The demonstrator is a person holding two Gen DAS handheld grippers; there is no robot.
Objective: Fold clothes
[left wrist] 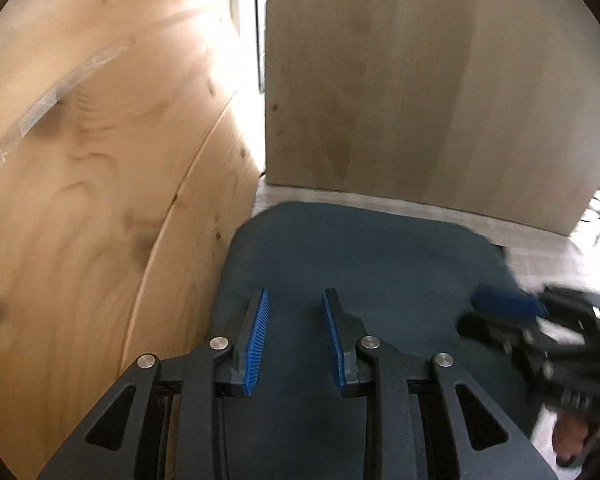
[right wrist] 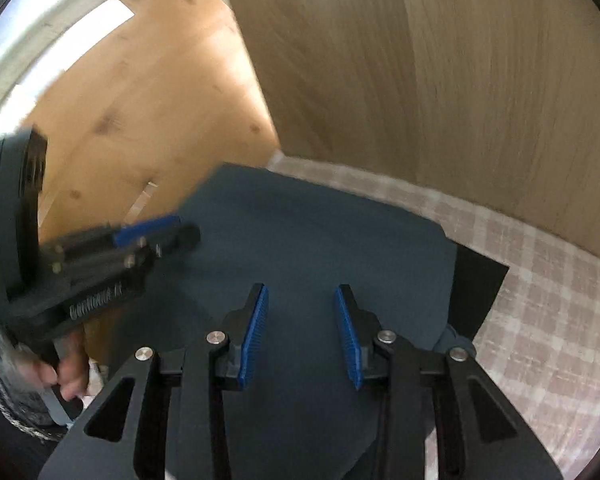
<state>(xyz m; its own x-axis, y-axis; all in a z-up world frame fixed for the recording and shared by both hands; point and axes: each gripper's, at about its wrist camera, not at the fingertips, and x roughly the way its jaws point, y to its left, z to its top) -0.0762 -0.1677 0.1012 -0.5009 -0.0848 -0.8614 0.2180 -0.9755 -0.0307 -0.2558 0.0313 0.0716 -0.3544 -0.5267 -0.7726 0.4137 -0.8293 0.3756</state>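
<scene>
Wooden panels (left wrist: 80, 160) wall in the scene: a light knotty one rises close on the left of the left claw (left wrist: 294, 336), and a greyer, smoother board (left wrist: 420, 80) stands upright ahead of it, with a bright narrow gap (left wrist: 256, 20) between the two. Below them lies a desk covered in a pale checked cloth (right wrist: 540, 320), which shows as a strip beyond the claws and spreads out to the right of the right claw (right wrist: 302, 332). On that cloth rests a dark blue garment (left wrist: 360, 264), folded flat into a rounded block; it lies directly under and ahead of both claws, its left edge touching or just beside the knotty panel. The left claw hovers over the near part of the garment with its blue-padded fingers (left wrist: 258, 336) parted and nothing between them. To its right, blurred, the right claw appears at the garment's right edge, low over the fabric. In the right wrist view the left claw shows blurred at the left, held in a bare hand (right wrist: 66, 372). The right claw likewise stands released, its blue pads spread apart over the middle of the garment, gripping nothing. Just right of it a black flat piece (right wrist: 480, 292) juts out from under the garment's right edge onto the checked cloth; what it is cannot be told.
</scene>
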